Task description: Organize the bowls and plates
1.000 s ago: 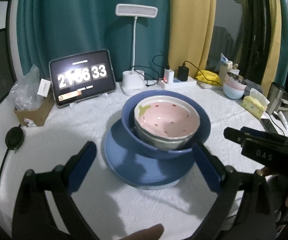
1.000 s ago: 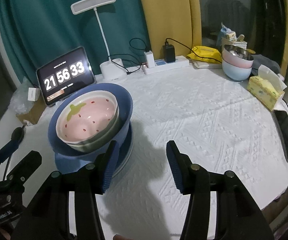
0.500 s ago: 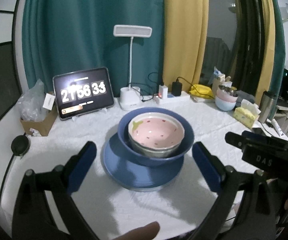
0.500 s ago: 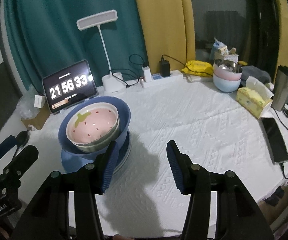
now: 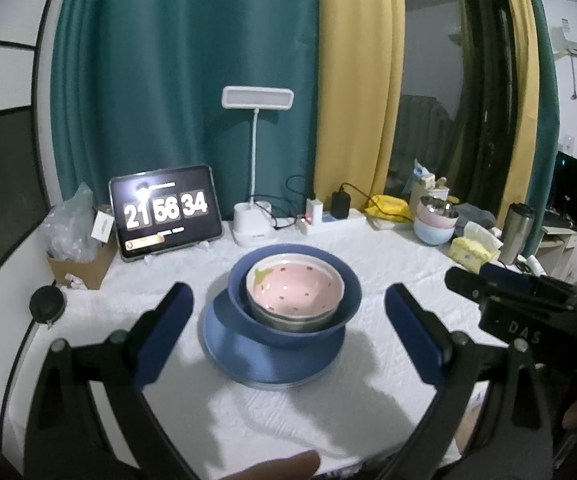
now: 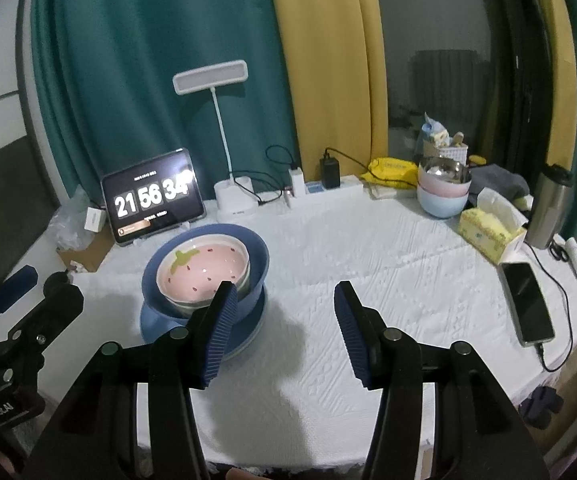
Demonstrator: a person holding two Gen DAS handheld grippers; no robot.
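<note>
Left wrist view: the left gripper (image 5: 288,316) angles down over the white table (image 5: 388,256), jaws spread wide and empty. Straight ahead between the fingers, well clear of both, the pink strawberry bowl (image 5: 294,288) sits upright, nested in the blue bowl (image 5: 348,280) on the blue plate (image 5: 248,360). The right gripper (image 5: 512,284) juts in from the right.

Right wrist view: the right gripper (image 6: 282,320) tilts downward, jaws parted with nothing between them. The stack stands ahead and left, partly behind the left finger (image 6: 216,332), bowls opening upward. Round, they show no long axis.
</note>
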